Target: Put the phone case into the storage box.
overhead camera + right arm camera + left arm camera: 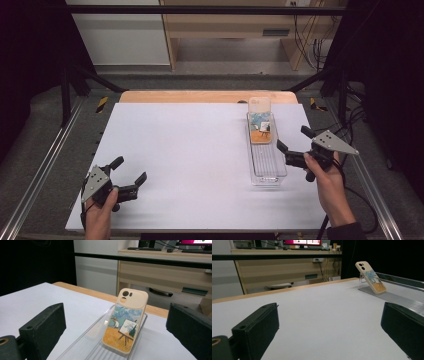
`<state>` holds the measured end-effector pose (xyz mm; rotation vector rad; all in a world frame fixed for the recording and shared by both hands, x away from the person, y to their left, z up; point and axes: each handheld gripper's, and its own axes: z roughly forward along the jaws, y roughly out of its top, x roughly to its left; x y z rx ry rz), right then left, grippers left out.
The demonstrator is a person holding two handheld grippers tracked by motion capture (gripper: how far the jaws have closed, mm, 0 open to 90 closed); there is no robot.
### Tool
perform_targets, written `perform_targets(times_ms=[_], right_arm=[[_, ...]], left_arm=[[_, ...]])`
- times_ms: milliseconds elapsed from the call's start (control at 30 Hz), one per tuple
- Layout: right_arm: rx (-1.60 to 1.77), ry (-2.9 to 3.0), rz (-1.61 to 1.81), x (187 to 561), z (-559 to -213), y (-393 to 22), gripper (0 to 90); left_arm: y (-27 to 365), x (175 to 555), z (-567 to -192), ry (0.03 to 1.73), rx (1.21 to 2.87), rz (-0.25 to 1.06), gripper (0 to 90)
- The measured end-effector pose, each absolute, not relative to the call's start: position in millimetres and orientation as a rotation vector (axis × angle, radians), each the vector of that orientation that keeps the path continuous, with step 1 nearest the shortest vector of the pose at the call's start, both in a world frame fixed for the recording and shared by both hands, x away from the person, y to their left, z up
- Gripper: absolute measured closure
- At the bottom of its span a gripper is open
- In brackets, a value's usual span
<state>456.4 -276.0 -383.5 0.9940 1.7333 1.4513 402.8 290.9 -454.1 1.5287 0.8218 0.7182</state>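
Note:
A cream phone case (260,121) with a painted field scene leans tilted against the far end of a long clear plastic tray (267,170) at the table's right side. The same phone case (126,320) stands close in the right gripper view, propped in the clear tray (82,340). My right gripper (295,141) is open just right of the tray, its jaws spread and empty. My left gripper (131,170) rests open near the table's front left corner, holding nothing. From there the phone case (370,277) shows far off to the right.
A white sheet (190,150) covers the wooden table. Metal rails (45,160) run along both sides of the table. A wooden desk (240,25) and hanging cables (312,40) stand beyond the far edge.

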Motion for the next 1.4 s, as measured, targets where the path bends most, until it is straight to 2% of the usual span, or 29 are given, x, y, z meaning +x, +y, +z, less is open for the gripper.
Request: perform_targets(times_ms=[833,1400], right_arm=[[0.993,1.688,1.496,412,-426,-283,2.7],[0.933,1.729,1.508,418,-442,-253,3.1]], left_arm=[[277,398,-453,0.742,1.558,0.684,1.6],[272,397,-453,0.736,1.561,0.677,1.6]])
